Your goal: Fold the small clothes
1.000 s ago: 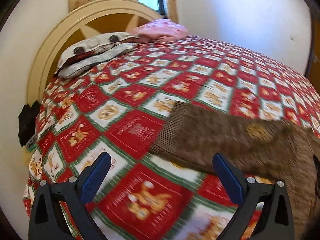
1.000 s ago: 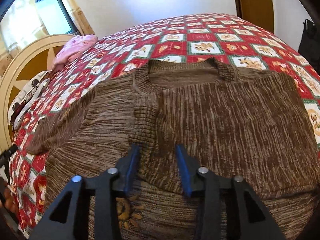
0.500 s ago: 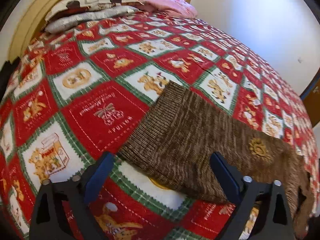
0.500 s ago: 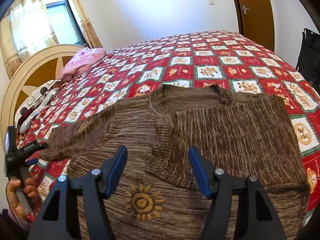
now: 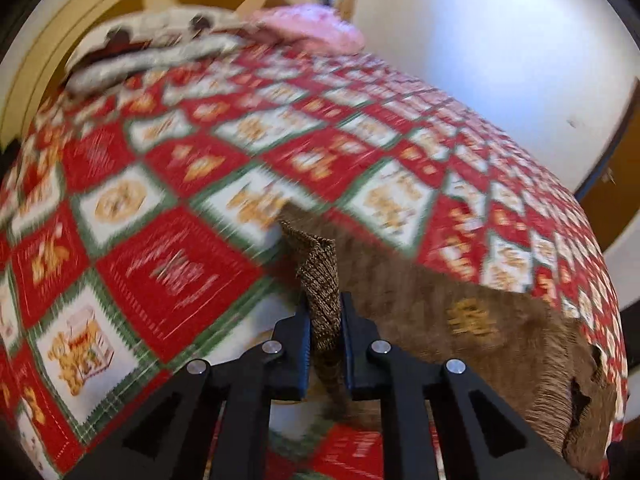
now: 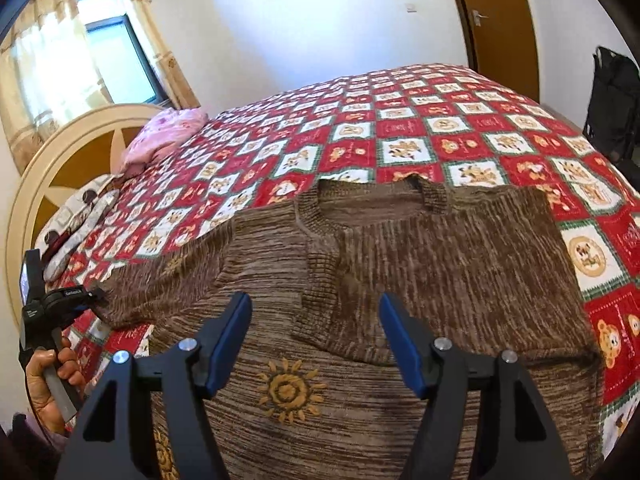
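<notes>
Brown marled knit sweater (image 6: 400, 280) with orange sun motifs lies flat on bed, hem nearest right camera, ribbed round collar at far end, long axis running away from camera; one sleeve already folded across chest, other stretching out left. Left gripper (image 5: 325, 344) jaws pinched tight on ribbed cuff (image 5: 320, 276) of that sleeve, cuff bunched upright. Right gripper (image 6: 316, 340) jaws spread wide above lower body, gripping nothing. Beyond: red-white-green checked quilt (image 6: 440, 128), pink bundle (image 6: 164, 136), cream arched headboard (image 6: 44, 168).
</notes>
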